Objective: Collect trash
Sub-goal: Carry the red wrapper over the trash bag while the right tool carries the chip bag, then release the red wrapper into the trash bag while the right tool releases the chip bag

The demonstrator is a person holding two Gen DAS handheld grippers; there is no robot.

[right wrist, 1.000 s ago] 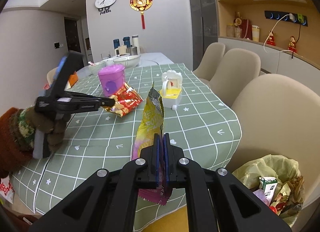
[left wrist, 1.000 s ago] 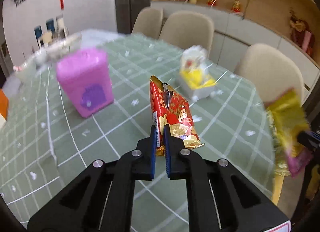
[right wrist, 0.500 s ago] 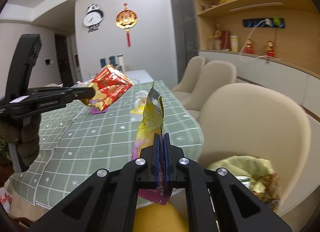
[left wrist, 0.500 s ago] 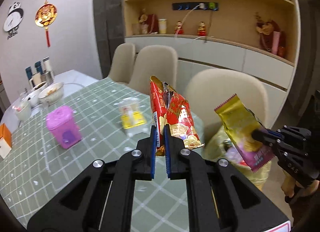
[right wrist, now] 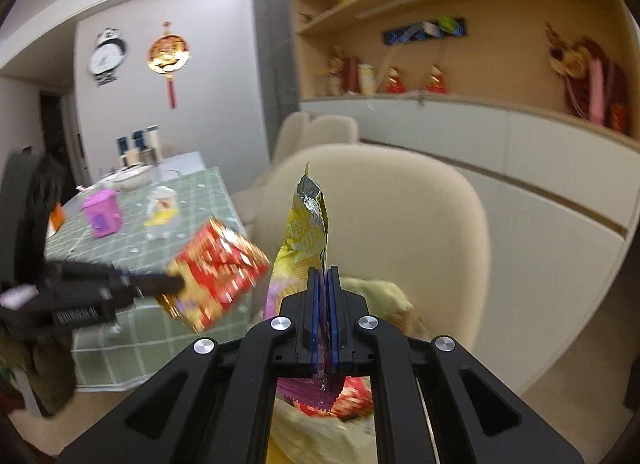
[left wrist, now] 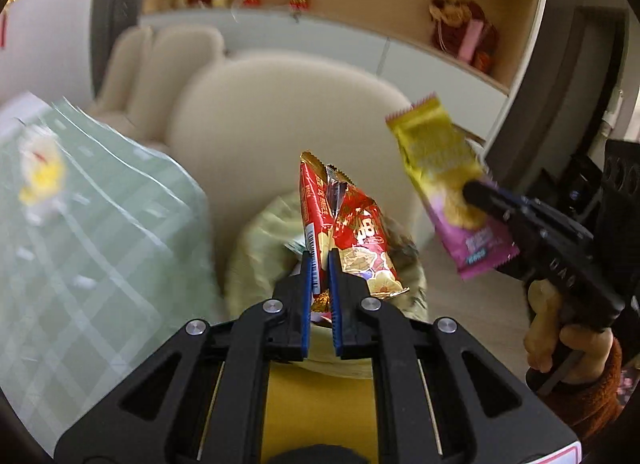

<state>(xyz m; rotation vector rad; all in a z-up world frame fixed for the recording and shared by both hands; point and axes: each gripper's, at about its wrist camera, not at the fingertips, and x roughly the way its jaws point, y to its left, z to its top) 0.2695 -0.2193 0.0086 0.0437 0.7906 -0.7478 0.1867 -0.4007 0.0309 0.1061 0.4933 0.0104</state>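
My left gripper is shut on a red snack wrapper, which hangs over a bin lined with a pale green bag. The same red wrapper shows blurred at the left of the right wrist view, in the left gripper. My right gripper is shut on a yellow and pink snack wrapper, above the bin with trash in it. That yellow wrapper and the right gripper appear at the right of the left wrist view, beside the bin.
A cream chair stands right behind the bin. The table with a green checked cloth lies to the left, bearing a pink box and a white and yellow holder. A cabinet and shelves line the far wall.
Both grippers have swung from over the table to above the bin by the chair, each carrying its wrapper. The table has slid off to the left.
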